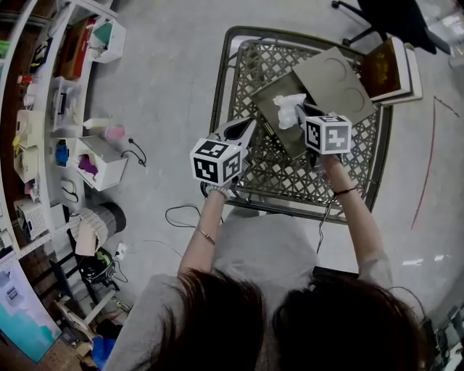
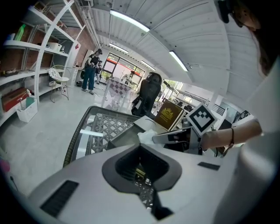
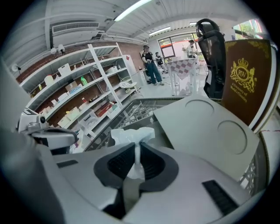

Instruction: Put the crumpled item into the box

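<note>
A white crumpled paper item (image 1: 288, 109) (image 3: 131, 135) is pinched in my right gripper (image 1: 299, 113) (image 3: 136, 146), most of it sticking out past the fingertips. It hangs just above the open olive box (image 1: 291, 142) (image 3: 162, 131) on the metal lattice table (image 1: 290, 181). The box's lid (image 1: 335, 80) (image 3: 210, 131), with two round recesses, lies folded back on the far side. My left gripper (image 1: 250, 124) (image 2: 140, 151) hovers at the box's left edge, shut with nothing in it. From there the paper (image 2: 146, 135) and the right gripper (image 2: 162, 139) show just ahead.
Brown-covered books (image 1: 391, 69) (image 3: 245, 78) stand stacked at the table's far right corner. White shelving (image 1: 36, 109) with clutter lines the left side, white bins (image 1: 101, 159) and cables lie on the floor. An office chair (image 1: 391, 18) stands beyond the table.
</note>
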